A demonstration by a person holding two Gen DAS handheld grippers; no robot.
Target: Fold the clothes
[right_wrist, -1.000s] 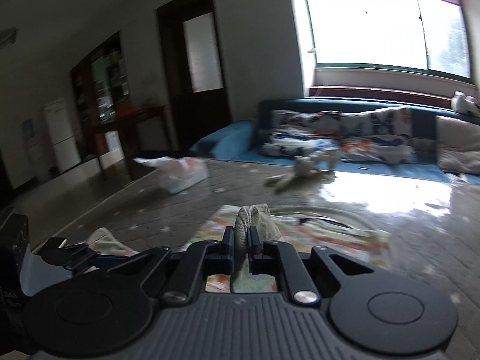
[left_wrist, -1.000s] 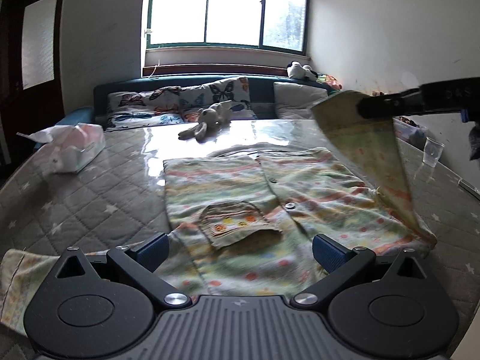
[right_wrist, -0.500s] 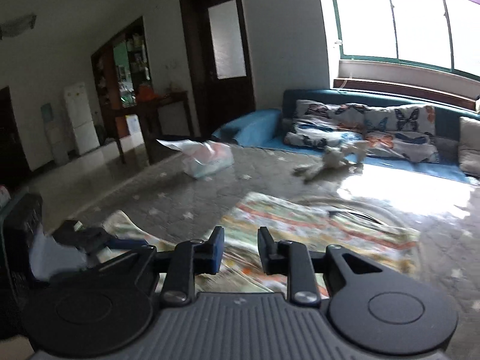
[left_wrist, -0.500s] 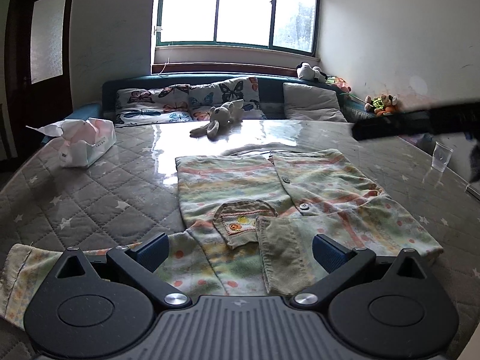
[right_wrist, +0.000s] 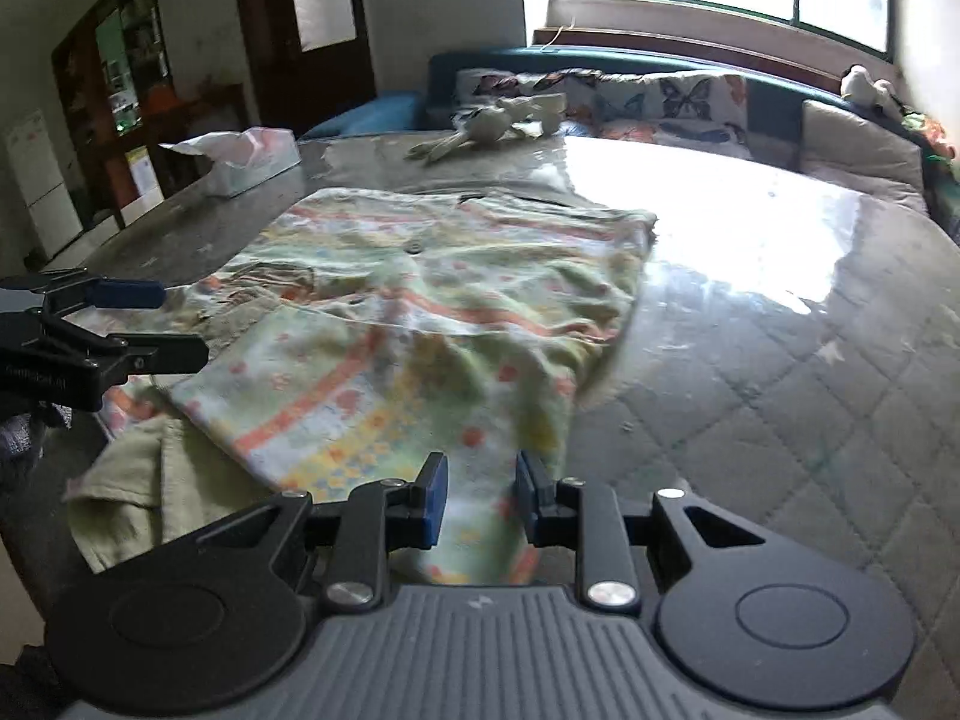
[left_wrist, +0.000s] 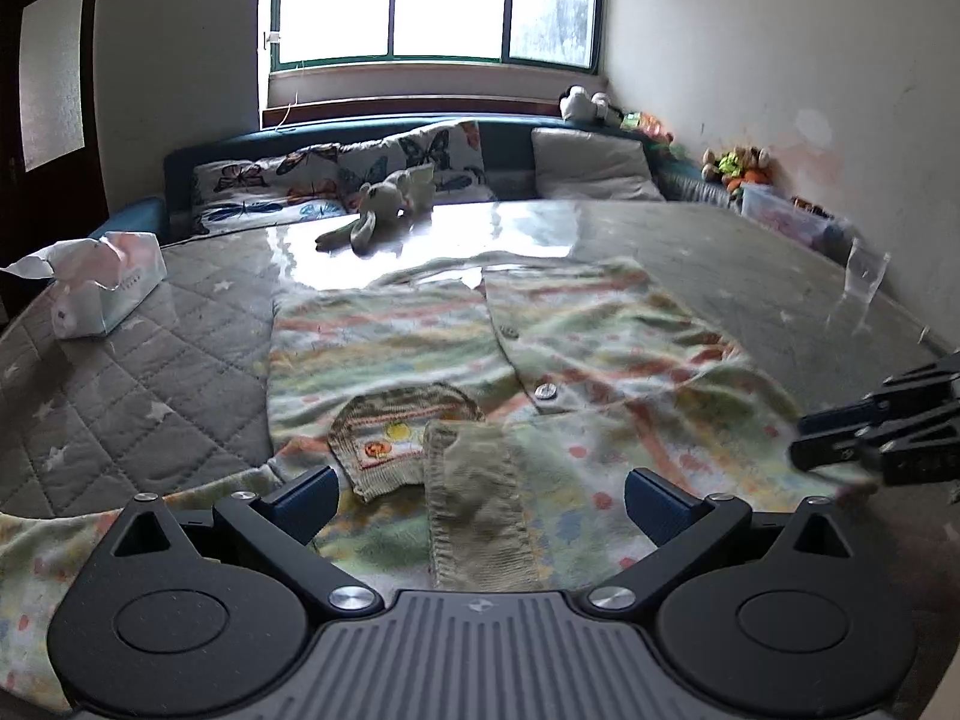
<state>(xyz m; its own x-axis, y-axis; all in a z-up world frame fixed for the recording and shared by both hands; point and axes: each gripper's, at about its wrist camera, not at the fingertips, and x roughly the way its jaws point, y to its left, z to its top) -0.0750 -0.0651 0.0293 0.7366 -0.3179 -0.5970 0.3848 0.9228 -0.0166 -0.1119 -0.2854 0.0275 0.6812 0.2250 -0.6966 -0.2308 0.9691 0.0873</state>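
Left wrist view: left gripper (left_wrist: 480,495) has jaws spread wide, nothing between them, low over the near hem of the child's patterned cardigan (left_wrist: 420,348). The cardigan lies face up on the quilted table cover (left_wrist: 138,372), buttoned down the middle, collar toward the far side, chest pocket (left_wrist: 402,426) near the left jaw. One sleeve (left_wrist: 474,510) is already folded in and lies across the front, its ribbed cuff pointing toward the camera between the jaws. The other sleeve (left_wrist: 36,546) lies unfolded, spread out to the near left past the left jaw. Right gripper (left_wrist: 876,438) is visible at the right edge, just over the cardigan's right side; its opening can't be read from this angle. Tissue box (left_wrist: 102,288) sits far left, plush rabbit (left_wrist: 384,204) at the far edge, a clear plastic cup (left_wrist: 864,276) far right, all well apart from the garment. Right wrist view: right gripper (right_wrist: 477,501) jaws are narrowly parted, holding nothing, with cloth showing in the gap below them; contact can't be confirmed. The folded-in sleeve panel (right_wrist: 336,396) lies flat on the body. Left gripper (right_wrist: 114,324) shows at the left edge, open. Progress estimate: roughly a third done. Done: garment laid flat, one sleeve in. Left: second sleeve fold, then hem-to-collar fold, likely with some smoothing of the wrinkles on the right half.
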